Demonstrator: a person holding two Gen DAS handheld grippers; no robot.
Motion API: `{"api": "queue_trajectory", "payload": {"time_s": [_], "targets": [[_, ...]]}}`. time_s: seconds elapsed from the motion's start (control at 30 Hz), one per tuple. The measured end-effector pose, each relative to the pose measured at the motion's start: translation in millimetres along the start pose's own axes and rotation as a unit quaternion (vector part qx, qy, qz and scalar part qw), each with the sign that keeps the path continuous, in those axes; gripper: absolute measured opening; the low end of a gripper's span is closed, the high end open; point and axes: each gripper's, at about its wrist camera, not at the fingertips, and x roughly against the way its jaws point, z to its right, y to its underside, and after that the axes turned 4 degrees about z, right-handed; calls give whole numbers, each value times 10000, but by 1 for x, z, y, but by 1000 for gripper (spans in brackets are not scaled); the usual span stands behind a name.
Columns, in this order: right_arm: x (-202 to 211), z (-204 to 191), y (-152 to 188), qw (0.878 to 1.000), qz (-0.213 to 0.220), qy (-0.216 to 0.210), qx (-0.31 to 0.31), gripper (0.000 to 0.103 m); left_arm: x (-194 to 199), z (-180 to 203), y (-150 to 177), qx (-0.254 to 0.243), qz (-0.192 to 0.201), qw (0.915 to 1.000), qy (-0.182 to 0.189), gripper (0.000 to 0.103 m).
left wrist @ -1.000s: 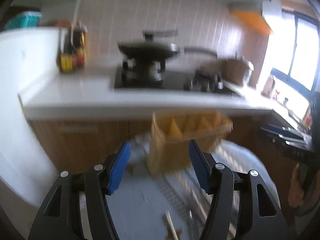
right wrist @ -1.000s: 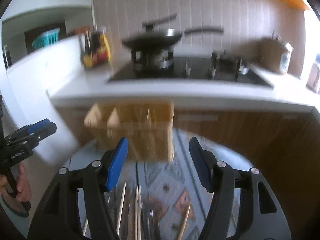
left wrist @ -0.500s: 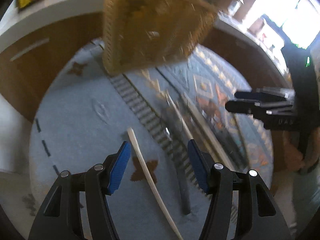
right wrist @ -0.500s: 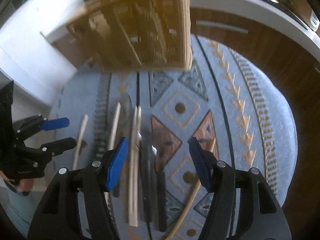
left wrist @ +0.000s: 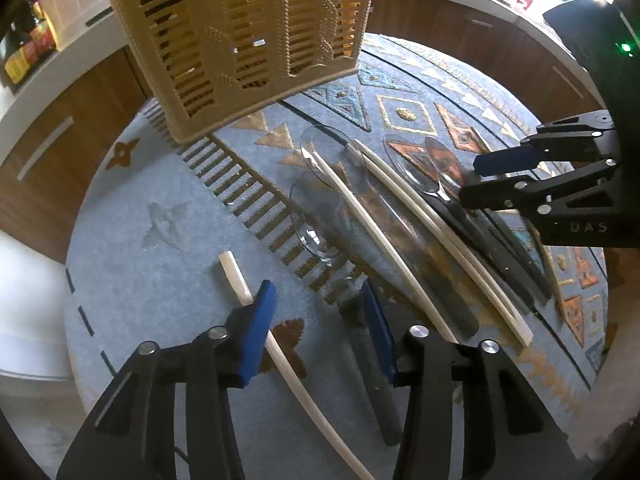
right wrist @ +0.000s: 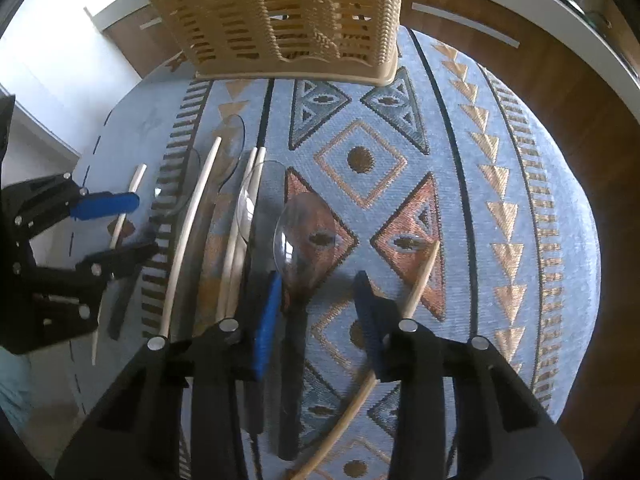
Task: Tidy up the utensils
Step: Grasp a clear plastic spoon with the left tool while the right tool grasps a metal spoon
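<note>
A tan slotted utensil basket (left wrist: 248, 36) stands at the far side of a round table with a patterned blue cloth (left wrist: 160, 240); it also shows in the right wrist view (right wrist: 288, 20). Several spoons with black handles and pale chopsticks lie side by side on the cloth. My left gripper (left wrist: 316, 320) is open, low over a black-handled spoon (left wrist: 320, 232), with one chopstick (left wrist: 236, 280) beside its left finger. My right gripper (right wrist: 316, 312) is open over another black-handled spoon (right wrist: 304, 236), with a chopstick (right wrist: 420, 280) by its right finger.
Wooden cabinets and a white counter (right wrist: 520, 12) curve behind the table. Bottles (left wrist: 24, 48) stand on the counter at the left. Each gripper shows in the other's view: the right one (left wrist: 560, 184) and the left one (right wrist: 80, 232).
Both grippers have tipped down from facing the stove to looking at the table, and have come lower and closer over the utensils. Both stay open.
</note>
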Motion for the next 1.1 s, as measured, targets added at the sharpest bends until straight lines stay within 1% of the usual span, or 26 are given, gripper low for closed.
{"api": "queue_trajectory", "payload": {"time_s": [0.1,0.17,0.2,0.27,0.3,0.37,0.43,0.53,0.63,0.73,0.77,0.8,0.83,0.9,0.93,1.0,1.03,1.1], "targets": [[-1,0,3,10000,4,1,22,34,-2,1,-4,29,-11,10000,-46,40],[1,3,1,10000,1,16,14,34,-5,6,-9,4,-6,9999,-146,41],[0,4,2,10000,7,44,38,34,-7,8,-11,-2,8,9998,-198,41],[-1,3,7,9999,9,100,88,34,-11,12,-16,-21,11,9996,-285,46],[-2,3,8,9998,5,132,113,34,-13,13,-17,-24,13,9995,-323,47],[-3,1,2,9998,-12,141,108,34,-16,13,-23,0,49,9992,-403,50],[-6,0,-1,9998,-22,143,120,35,-20,10,-30,53,62,9991,-407,51],[-10,-3,-8,9998,-19,119,156,45,-25,5,-41,130,65,9990,-419,53],[-15,-8,-11,9993,8,242,294,45,-26,-1,-49,158,65,9989,-428,55],[-18,-8,-14,9991,49,273,311,45,-29,-2,-58,176,78,9989,-436,55],[-19,-9,-14,9991,53,273,310,45,-33,-8,-60,175,82,9989,-434,55],[-20,-9,-14,9990,61,283,327,42,-33,-8,-58,176,90,9988,-437,55],[-20,-8,-13,9988,76,333,361,35,-34,-8,-61,179,100,9988,-445,55],[-21,-7,-14,9985,100,371,400,30,-32,-9,-63,206,118,9988,-427,53],[-21,-8,-16,9986,100,340,391,30,-33,-9,-65,232,143,9987,-423,49],[-20,-8,-18,9986,136,326,386,30,-26,-12,-62,251,207,9985,-434,36],[-20,-9,-18,9986,155,323,393,30,-24,-13,-62,259,232,9982,-480,34],[-19,-4,-14,9986,214,268,398,30,-23,-17,-61,377,289,9980,-415,34]]}}
